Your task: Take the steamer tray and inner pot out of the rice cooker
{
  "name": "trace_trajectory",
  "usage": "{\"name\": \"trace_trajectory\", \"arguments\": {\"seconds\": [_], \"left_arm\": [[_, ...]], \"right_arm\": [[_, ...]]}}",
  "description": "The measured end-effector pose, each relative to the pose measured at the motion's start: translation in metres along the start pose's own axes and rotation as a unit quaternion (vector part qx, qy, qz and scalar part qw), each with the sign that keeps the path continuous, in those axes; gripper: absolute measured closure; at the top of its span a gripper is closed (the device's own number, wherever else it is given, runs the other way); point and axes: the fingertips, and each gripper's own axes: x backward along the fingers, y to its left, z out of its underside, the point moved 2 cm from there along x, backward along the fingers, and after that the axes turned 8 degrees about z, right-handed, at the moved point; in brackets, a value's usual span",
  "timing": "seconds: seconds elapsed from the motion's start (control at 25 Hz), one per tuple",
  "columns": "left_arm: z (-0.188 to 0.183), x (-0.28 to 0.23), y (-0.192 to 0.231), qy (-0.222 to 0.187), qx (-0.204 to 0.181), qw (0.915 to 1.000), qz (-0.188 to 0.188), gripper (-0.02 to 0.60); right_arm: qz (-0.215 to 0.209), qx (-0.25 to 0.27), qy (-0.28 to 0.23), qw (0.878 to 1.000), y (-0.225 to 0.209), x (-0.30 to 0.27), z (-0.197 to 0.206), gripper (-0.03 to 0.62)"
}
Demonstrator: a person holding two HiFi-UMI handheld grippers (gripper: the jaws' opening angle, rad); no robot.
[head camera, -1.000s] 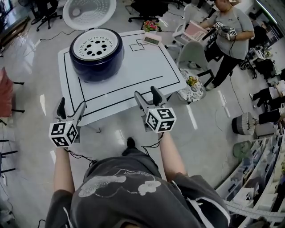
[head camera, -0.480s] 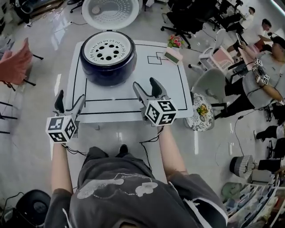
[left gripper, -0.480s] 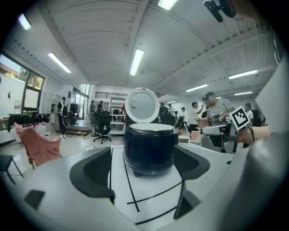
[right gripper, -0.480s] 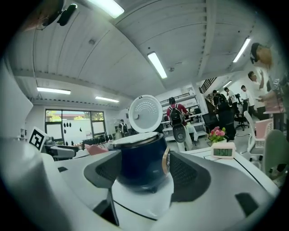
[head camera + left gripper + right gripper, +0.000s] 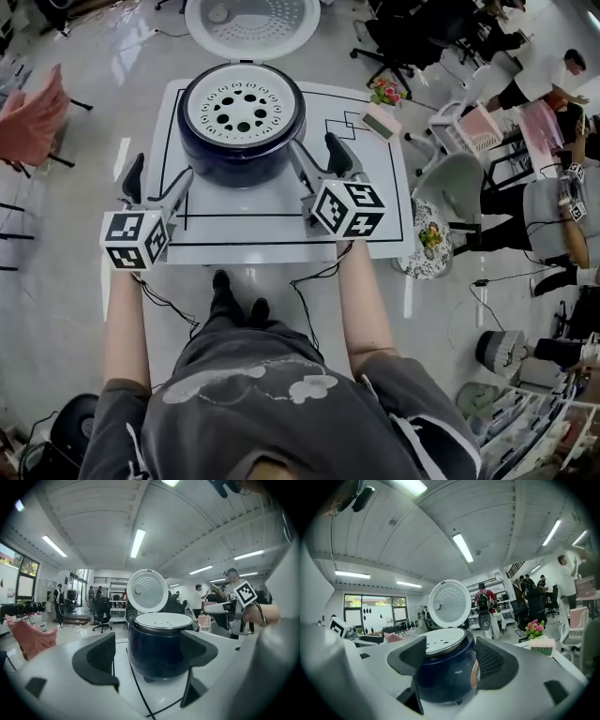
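A: Whereabouts of the rice cooker (image 5: 241, 127)?
B: Standing on the white bench (image 5: 375, 202), toward the far left, within the black outline (image 5: 244, 215) marked on the top. Dark blue, with the lid (image 5: 251, 23) swung up and back behind.
A: And the steamer tray (image 5: 242, 106)?
B: Seated in the cooker's mouth. White, round, pierced with a ring of holes, covering the whole opening.
A: Inner pot?
B: Hidden beneath the tray; impossible to make out from any view.
A: Left claw (image 5: 157, 178)?
B: Spread wide, gripping nothing. Held above the bench's near left edge, pointing toward the cooker, close to its near left side yet apart from it. From the left gripper view, cooker framed in the gap, some way ahead of the tips.
A: Right claw (image 5: 319, 150)?
B: Likewise spread wide and empty. Tucked just beside the cooker's right flank, tips level with the dark wall. Touching or not: cannot tell. From the right gripper view, blue body looming close through the gap, tray rim above.
A: Anything else on the bench?
B: Pink flowers (image 5: 384, 91) and a small box (image 5: 380, 122) at the far right corner, well apart from both claws. Beyond the bench, office chairs (image 5: 403, 37) and a few people (image 5: 553, 80)
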Motion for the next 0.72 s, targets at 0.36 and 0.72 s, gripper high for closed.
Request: {"name": "trace_trajectory", "arguments": {"seconds": [0.36, 0.72], "left_arm": [[-0.012, -0.043, 0.066, -0.008, 0.031, 0.9994, 0.009, 0.158], [-0.012, -0.073, 0.103, 0.005, 0.040, 0.9987, 0.031, 0.158]], "right_arm": [[0.037, 0.036, 0.043, 0.998, 0.002, -0.065, -0.016, 0.272], [0.043, 0.112, 0.128, 0.984, -0.005, -0.127, -0.015, 0.273]]}}
